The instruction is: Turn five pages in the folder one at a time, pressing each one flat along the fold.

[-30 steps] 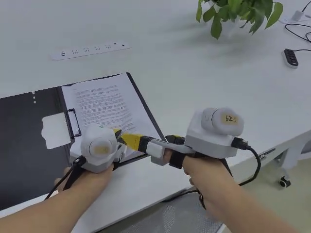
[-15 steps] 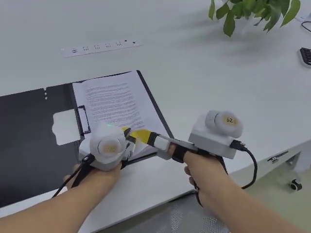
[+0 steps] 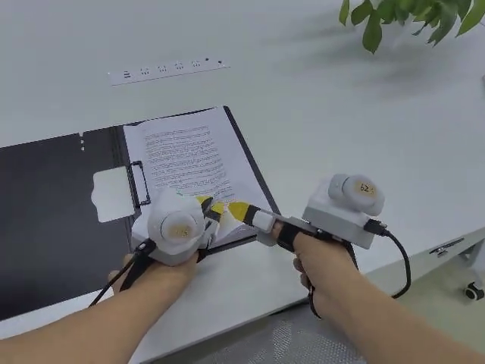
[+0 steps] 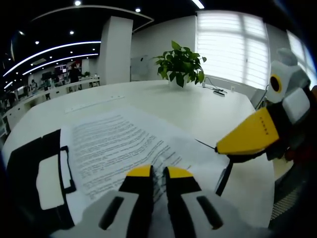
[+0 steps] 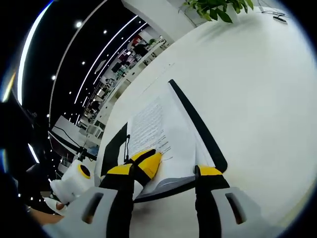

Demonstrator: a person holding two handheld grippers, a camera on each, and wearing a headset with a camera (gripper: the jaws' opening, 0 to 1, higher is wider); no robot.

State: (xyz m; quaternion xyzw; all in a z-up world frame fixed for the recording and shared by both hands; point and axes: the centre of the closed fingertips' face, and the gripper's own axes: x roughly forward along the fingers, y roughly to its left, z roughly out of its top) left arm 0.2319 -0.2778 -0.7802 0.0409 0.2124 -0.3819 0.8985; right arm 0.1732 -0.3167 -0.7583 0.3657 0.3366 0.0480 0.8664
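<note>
Head view: the folder (image 3: 61,197) lies open on the white table (image 3: 341,114), black cover on its left half, printed page (image 3: 189,155) on its right half, clip (image 3: 138,184) by the fold. The power strip (image 3: 167,70) sits beyond the folder's far edge and the plant (image 3: 409,19) is well off past its right side. Bare table to the right of the folder gives me room. The folder's near edge runs close to the table front, where I hold both tools. The left gripper (image 3: 208,206) sits on the page's near edge. The right gripper (image 3: 241,214) comes in from the folder's right, tips just beside the left one's. I can't read the jaw gaps here. Left gripper view: own jaws are almost together, a thin slit between them, low over the page near its near edge. I can't tell if paper is pinched. The right gripper's yellow jaw pokes in by the folder's right edge. Right gripper view: own jaws are spread wide, straddling the folder's near right corner, clamping nothing. One jaw is over the page beside the left gripper's yellow tips, the other is off the folder's right edge above the table.
</note>
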